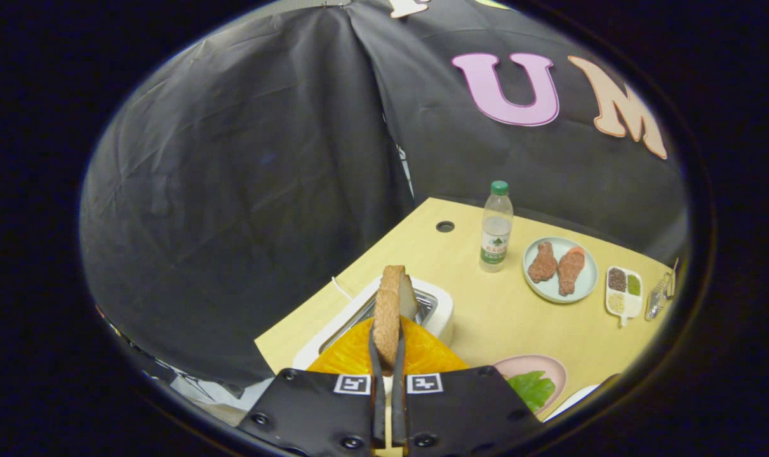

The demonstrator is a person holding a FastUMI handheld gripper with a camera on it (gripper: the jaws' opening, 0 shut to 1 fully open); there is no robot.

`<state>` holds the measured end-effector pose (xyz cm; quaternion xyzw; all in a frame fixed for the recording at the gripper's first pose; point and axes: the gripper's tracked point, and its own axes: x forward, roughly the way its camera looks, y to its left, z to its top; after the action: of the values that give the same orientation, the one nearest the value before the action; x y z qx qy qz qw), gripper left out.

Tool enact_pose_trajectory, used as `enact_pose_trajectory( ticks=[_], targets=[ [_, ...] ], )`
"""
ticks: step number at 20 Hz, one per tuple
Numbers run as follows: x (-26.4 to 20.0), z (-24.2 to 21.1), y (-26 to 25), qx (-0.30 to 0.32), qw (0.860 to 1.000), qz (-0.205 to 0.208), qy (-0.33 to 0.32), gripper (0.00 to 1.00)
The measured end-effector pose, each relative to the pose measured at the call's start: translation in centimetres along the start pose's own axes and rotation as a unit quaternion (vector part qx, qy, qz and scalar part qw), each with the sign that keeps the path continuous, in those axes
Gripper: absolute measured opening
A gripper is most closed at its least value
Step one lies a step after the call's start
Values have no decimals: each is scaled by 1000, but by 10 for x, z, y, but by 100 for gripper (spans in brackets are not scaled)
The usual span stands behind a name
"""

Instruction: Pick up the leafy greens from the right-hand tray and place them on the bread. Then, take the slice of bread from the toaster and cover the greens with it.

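Observation:
My gripper [387,355] is shut on a slice of bread [389,304], which stands on edge between the fingers with its brown crust toward me. The slice is held just above the slot of the white toaster [443,309], which sits right behind it. To the right of the fingers, a green leaf [531,388] lies on a pink plate [552,366]; the near part of that plate is hidden by the gripper body, and I cannot tell what is under the leaf.
Further back on the pale wooden table [505,317] stand a water bottle [496,228], a light blue plate [581,289] with two brown meat pieces, a small divided dish of grains [623,291] and a clear item [659,296]. The table's left edge runs close to the toaster.

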<state>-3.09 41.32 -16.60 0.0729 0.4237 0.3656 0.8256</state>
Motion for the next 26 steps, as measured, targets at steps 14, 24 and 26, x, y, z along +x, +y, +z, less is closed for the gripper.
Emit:
enact_pose_trajectory(
  ticks=[14, 24, 26],
  targets=[
    [-56, -3, -82, 87, 994, -40, -48, 6],
    [-59, -70, -142, 136, 986, -90, -21, 7],
    [-55, -79, -146, 144, 985, -90, -19, 7]
  ],
)
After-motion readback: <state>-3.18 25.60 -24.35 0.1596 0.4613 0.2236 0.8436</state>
